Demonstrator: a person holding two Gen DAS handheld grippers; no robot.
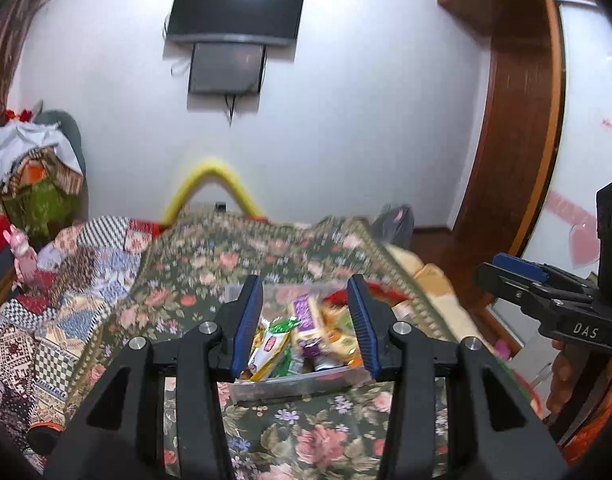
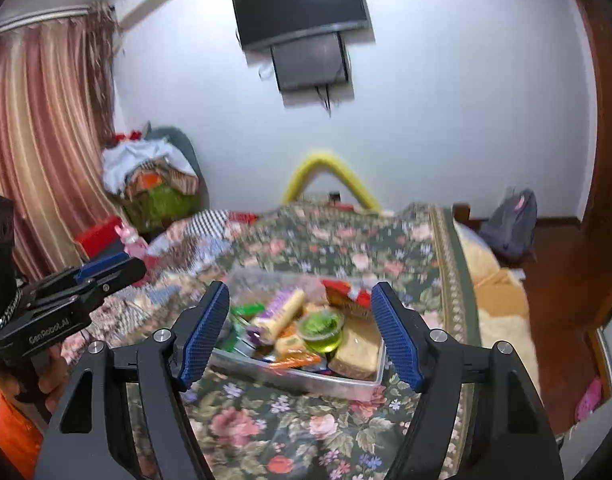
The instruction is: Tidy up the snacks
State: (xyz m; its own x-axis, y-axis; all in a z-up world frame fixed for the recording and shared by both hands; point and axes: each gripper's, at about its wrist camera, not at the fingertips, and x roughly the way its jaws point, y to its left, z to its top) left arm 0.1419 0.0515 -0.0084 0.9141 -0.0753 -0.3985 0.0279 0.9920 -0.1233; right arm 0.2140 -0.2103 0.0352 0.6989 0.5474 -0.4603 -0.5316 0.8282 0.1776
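A clear plastic tray (image 1: 289, 386) (image 2: 346, 388) full of snacks lies on the floral bedspread. In it I see a purple and yellow wafer pack (image 1: 303, 316) (image 2: 281, 312), a green jelly cup (image 2: 320, 328), a tan biscuit pack (image 2: 356, 350), a red packet (image 2: 338, 292) and green and white wrappers (image 1: 271, 344). My left gripper (image 1: 306, 324) is open and empty, held above the tray's near side. My right gripper (image 2: 301, 334) is open and empty, also above the tray. Each gripper shows at the edge of the other's view (image 1: 518, 276) (image 2: 101, 276).
The floral bedspread (image 1: 314, 432) (image 2: 289, 428) covers the bed, with a patchwork quilt (image 1: 65, 296) to the left. A yellow foam tube (image 2: 330, 164) stands at the bed's far end. A grey backpack (image 2: 510, 224) sits on the wooden floor at right.
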